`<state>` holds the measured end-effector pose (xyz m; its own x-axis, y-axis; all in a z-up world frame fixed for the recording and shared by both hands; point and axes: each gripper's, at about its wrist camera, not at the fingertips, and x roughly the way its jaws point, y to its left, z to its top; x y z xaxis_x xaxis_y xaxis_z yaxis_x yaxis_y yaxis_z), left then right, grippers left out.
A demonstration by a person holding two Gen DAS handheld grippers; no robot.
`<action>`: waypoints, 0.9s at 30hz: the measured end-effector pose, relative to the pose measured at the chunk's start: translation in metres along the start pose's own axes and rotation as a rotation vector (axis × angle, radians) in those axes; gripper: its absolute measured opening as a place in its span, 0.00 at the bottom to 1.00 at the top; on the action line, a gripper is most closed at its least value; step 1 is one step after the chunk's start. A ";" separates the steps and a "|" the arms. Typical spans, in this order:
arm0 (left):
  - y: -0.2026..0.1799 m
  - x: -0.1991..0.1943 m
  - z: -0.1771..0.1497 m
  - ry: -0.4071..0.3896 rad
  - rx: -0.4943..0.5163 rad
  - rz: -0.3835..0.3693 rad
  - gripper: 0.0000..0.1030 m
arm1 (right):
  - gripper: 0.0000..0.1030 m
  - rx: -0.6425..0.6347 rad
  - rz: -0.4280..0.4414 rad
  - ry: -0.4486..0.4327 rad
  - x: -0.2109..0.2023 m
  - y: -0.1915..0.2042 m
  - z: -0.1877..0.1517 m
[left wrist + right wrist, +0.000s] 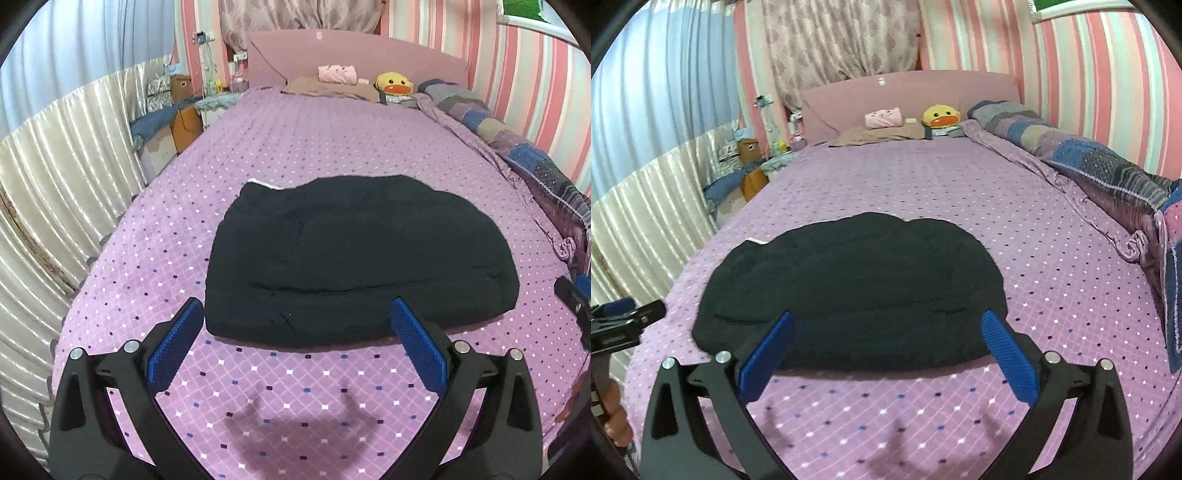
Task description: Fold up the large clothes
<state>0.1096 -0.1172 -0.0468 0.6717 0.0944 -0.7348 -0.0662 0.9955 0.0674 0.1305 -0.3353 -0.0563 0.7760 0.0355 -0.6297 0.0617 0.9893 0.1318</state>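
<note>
A dark garment [354, 254] lies folded into a thick rounded rectangle on the purple bedspread [332, 147], with a small white label at its far left corner. My left gripper [295, 310] hovers open above the garment's near edge, its blue pads wide apart and nothing between them. In the right wrist view the same garment [857, 288] fills the middle, and my right gripper [886, 321] is open over its near edge, holding nothing. Each gripper shows at the edge of the other's view: the right gripper [576, 299] and the left gripper [624, 321].
A pink headboard [354, 55], a pillow with a pink plush [338, 74] and a yellow duck plush [393, 85] are at the bed's far end. A rolled patchwork quilt [1100, 162] runs along the right wall. Curtains and cluttered boxes [177, 110] stand left of the bed.
</note>
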 end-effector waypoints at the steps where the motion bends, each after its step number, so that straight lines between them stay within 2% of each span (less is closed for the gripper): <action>1: -0.002 -0.006 0.001 -0.011 0.004 0.006 0.97 | 0.98 -0.009 -0.006 0.010 -0.004 0.005 0.000; 10: -0.007 -0.056 0.001 -0.073 0.002 0.005 0.97 | 0.98 0.012 0.020 0.022 -0.039 0.029 0.011; 12: -0.009 -0.062 0.002 -0.082 0.007 0.012 0.97 | 0.98 -0.013 0.000 0.010 -0.045 0.036 0.015; 16: -0.005 -0.072 0.002 -0.079 0.004 -0.022 0.97 | 0.98 -0.027 -0.001 -0.017 -0.057 0.042 0.021; 27: -0.001 -0.094 0.009 -0.128 0.015 -0.003 0.97 | 0.98 -0.044 -0.007 -0.033 -0.065 0.049 0.029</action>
<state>0.0533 -0.1270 0.0279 0.7606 0.0903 -0.6430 -0.0534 0.9956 0.0766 0.1017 -0.2930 0.0135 0.7959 0.0247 -0.6050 0.0402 0.9948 0.0936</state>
